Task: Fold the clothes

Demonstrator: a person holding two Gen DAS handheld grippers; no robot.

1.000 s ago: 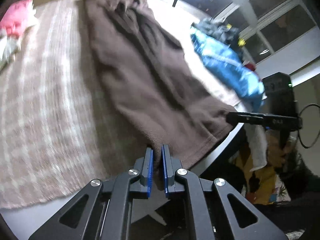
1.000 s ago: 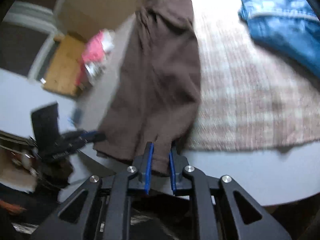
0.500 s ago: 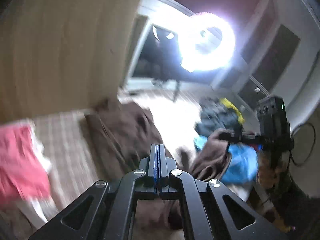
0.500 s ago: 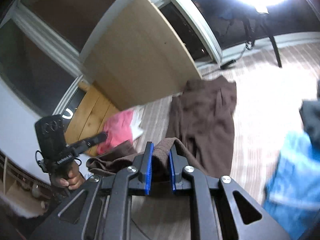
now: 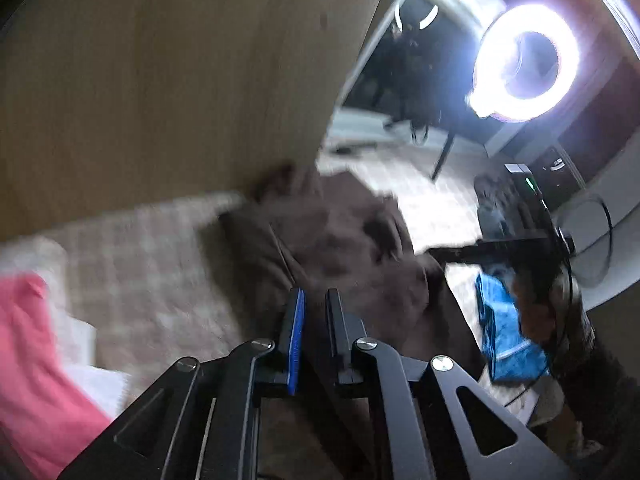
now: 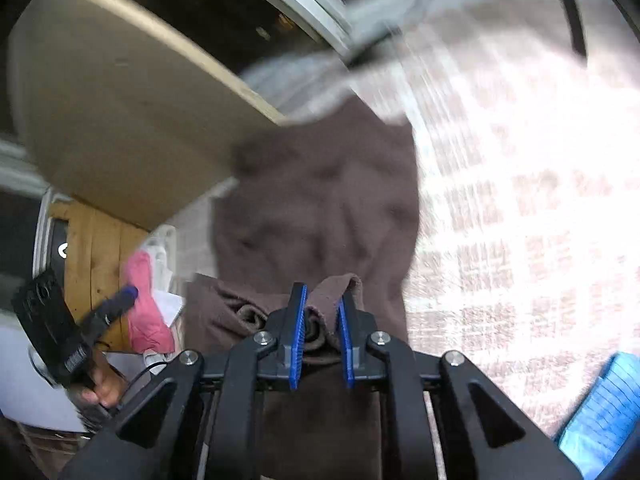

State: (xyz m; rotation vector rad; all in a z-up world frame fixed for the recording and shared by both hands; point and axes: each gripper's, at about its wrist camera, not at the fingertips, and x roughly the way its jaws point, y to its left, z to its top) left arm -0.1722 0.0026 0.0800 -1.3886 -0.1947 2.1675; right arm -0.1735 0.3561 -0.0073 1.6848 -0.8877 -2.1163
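The brown garment (image 6: 320,200) lies lengthwise on the checked blanket (image 6: 520,200), its near end doubled over toward the far end. The right gripper (image 6: 322,312) pinches that lifted hem, likely to carry it across. The left gripper (image 5: 312,312) shows a gap between its pads (blur hides whether cloth sits there, so I cannot tell). Blue jeans (image 5: 504,332) wait nearby.
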